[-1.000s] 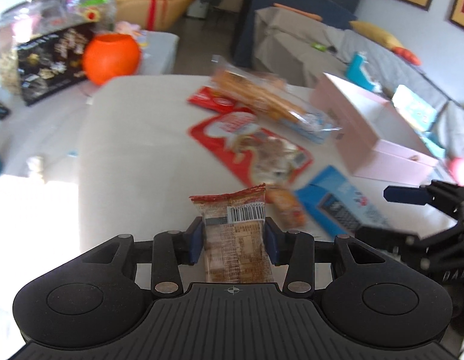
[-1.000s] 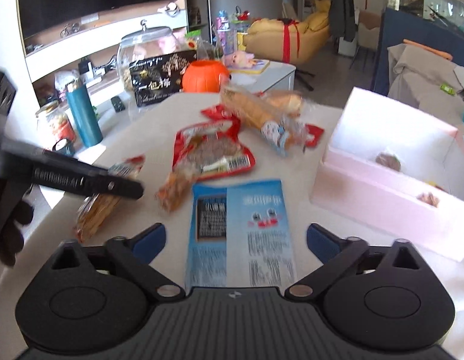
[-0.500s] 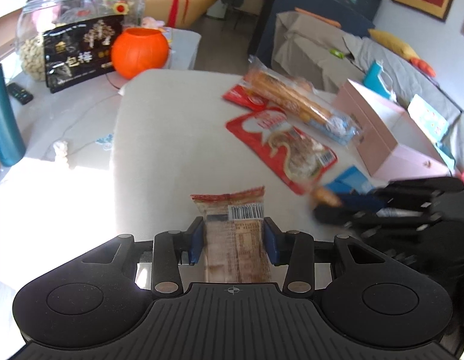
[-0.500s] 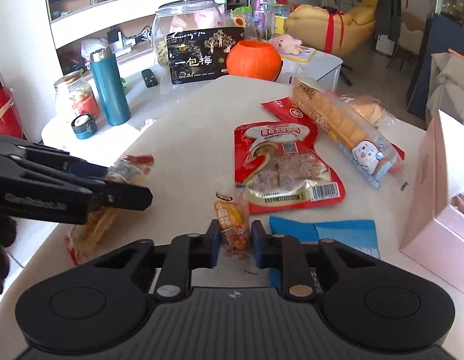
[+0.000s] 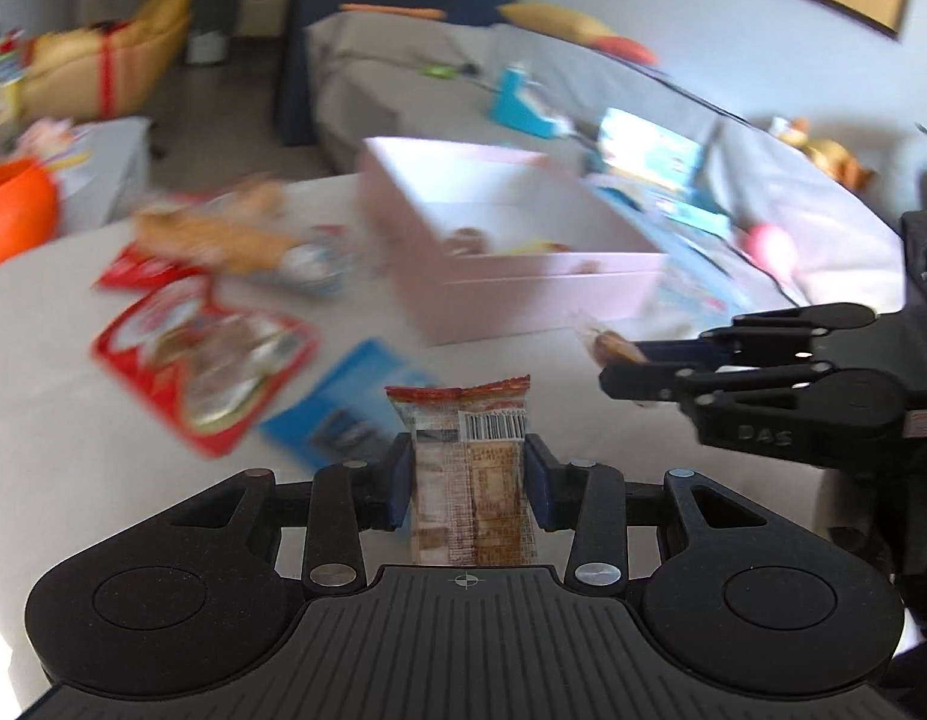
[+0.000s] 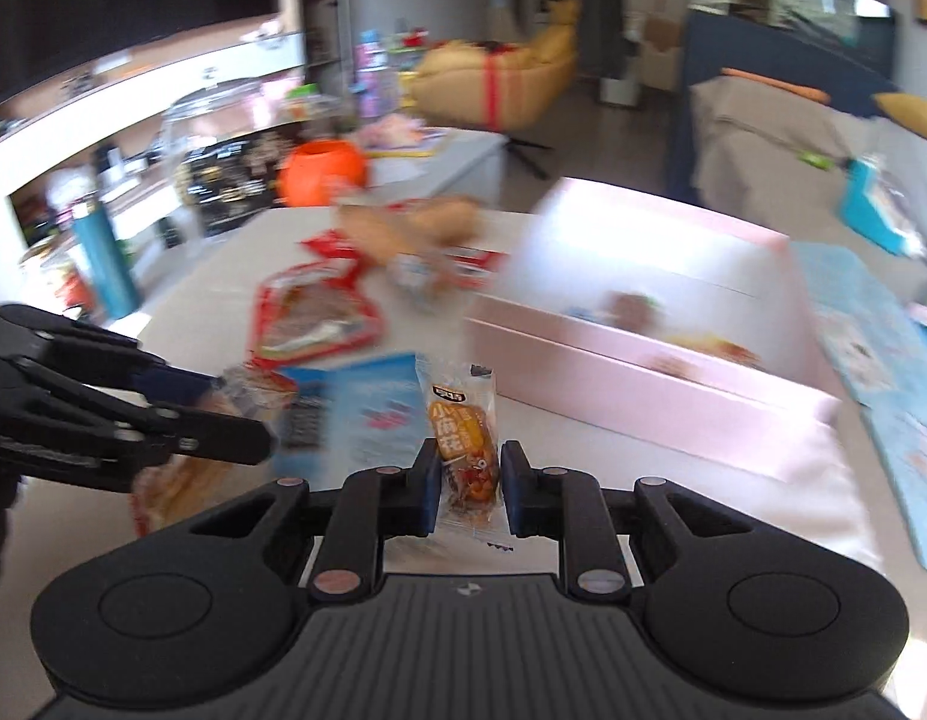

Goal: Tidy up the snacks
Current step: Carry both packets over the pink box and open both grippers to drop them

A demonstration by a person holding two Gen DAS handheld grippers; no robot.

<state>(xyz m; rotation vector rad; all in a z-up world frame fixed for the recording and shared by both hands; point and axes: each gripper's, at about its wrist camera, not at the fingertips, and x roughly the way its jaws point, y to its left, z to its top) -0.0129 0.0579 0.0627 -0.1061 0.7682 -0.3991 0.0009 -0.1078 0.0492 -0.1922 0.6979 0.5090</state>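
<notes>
My left gripper [image 5: 468, 483] is shut on a brown wafer snack pack [image 5: 470, 474] with a barcode, held above the white table. My right gripper [image 6: 468, 483] is shut on a small orange snack packet [image 6: 465, 441]. In the left wrist view the right gripper [image 5: 622, 369] shows at the right, near the front wall of the open pink box [image 5: 541, 294]. In the right wrist view the left gripper [image 6: 247, 435] shows at the left with its pack. The pink box [image 6: 661, 372] holds a few small snacks.
On the table lie a red snack bag [image 5: 205, 354], a blue flat pack [image 5: 349, 414] and a long bread pack [image 5: 235, 240]. An orange pumpkin bowl [image 6: 322, 171], a teal bottle [image 6: 106, 258] and jars stand at the far left. A sofa lies behind.
The right gripper closed on the small orange packet and lifted it. Both grippers have swung right toward the pink box, each carrying its snack; the views are blurred by motion.
</notes>
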